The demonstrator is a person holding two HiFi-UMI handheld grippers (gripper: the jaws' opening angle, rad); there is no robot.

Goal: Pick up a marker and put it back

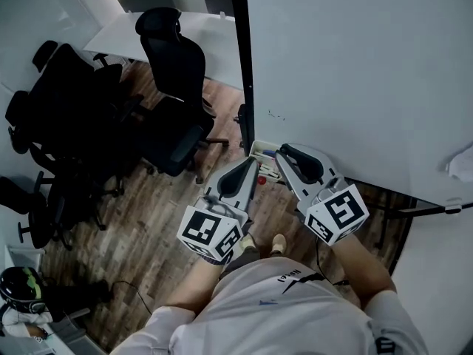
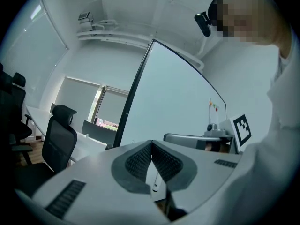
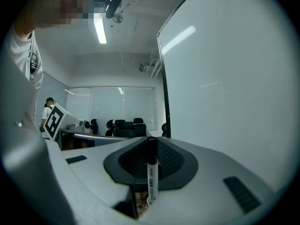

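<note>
In the right gripper view, a marker (image 3: 152, 170) with a white barrel and a black cap stands upright between the dark ribbed pads. My right gripper (image 3: 151, 140) is shut on it. In the head view this gripper (image 1: 283, 151) is held just in front of the whiteboard (image 1: 355, 72), above the small marker tray (image 1: 264, 152) at the board's lower left corner. My left gripper (image 1: 246, 167) hovers beside it to the left. Its fingertips (image 2: 151, 143) meet, and no object is gripped between them. A pale marker-like shape (image 2: 156, 184) shows through the gap below the pads.
The whiteboard's black frame edge (image 1: 242, 65) runs up the middle of the head view. Black office chairs (image 1: 174, 87) and a white table (image 1: 159, 35) stand to the left on the wood floor (image 1: 148, 242). A crumpled white cloth (image 1: 462, 161) sits at the board's right.
</note>
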